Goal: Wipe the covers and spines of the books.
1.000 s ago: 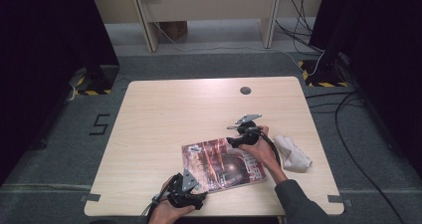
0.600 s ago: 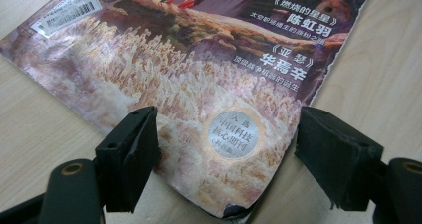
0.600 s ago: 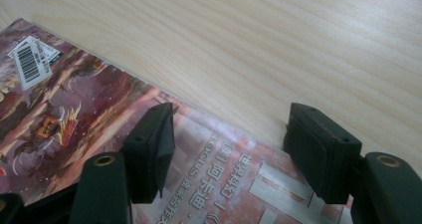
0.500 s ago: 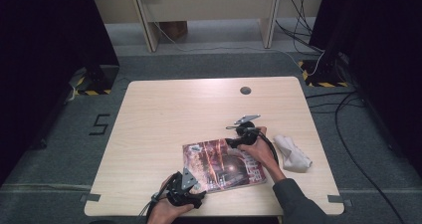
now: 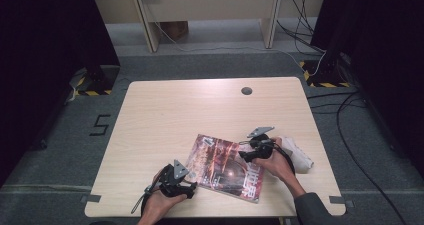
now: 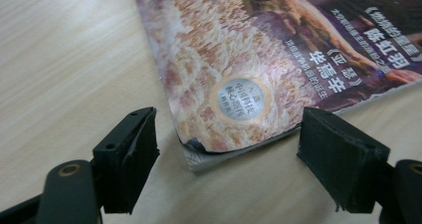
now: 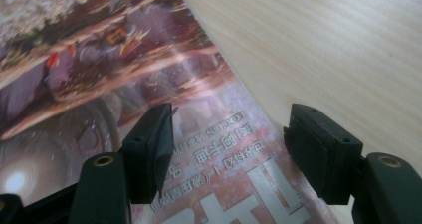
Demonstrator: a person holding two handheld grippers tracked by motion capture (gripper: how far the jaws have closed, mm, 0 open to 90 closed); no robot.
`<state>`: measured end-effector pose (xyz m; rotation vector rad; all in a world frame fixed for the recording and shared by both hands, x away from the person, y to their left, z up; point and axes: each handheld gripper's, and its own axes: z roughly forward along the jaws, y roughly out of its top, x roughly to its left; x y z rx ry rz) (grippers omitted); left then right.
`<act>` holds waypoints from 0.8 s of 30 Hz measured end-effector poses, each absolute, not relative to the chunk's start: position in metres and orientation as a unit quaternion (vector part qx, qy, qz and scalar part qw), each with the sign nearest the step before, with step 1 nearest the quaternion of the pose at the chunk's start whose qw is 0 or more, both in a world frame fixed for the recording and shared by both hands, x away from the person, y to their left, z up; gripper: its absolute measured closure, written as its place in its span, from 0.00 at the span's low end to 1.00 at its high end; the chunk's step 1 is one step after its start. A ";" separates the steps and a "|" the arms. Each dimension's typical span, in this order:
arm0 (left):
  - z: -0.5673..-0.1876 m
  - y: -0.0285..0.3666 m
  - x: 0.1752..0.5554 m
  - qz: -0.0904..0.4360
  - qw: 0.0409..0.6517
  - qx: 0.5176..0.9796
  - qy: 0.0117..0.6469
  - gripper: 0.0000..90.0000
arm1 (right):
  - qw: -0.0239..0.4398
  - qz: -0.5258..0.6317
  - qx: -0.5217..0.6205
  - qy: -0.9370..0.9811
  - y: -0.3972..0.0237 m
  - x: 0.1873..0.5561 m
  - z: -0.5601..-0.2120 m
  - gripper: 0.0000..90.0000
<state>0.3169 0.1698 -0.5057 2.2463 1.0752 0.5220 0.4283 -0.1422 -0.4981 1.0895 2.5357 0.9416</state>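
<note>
Nearest you, your left gripper [image 5: 187, 187] sat at the table's [image 5: 165, 115] front edge with its jaws spread apart, one on each side of the magazine's [image 5: 225, 167] near corner, gripping nothing. The magazine lay flat on the front right part of the table. Your right gripper [image 5: 245, 155] hovered at its far right edge, jaws parted and empty. A white cloth [image 5: 299, 154] lay just beyond that hand.
</note>
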 end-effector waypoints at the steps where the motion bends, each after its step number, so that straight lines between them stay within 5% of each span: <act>1: -0.506 0.170 0.318 0.197 0.294 0.842 0.407 0.26 | 0.112 0.321 0.371 0.864 -0.144 0.425 -0.498 0.41; 24: -0.504 0.173 0.358 0.236 0.289 0.819 0.436 0.31 | 0.092 0.324 0.368 0.867 -0.162 0.367 -0.497 0.49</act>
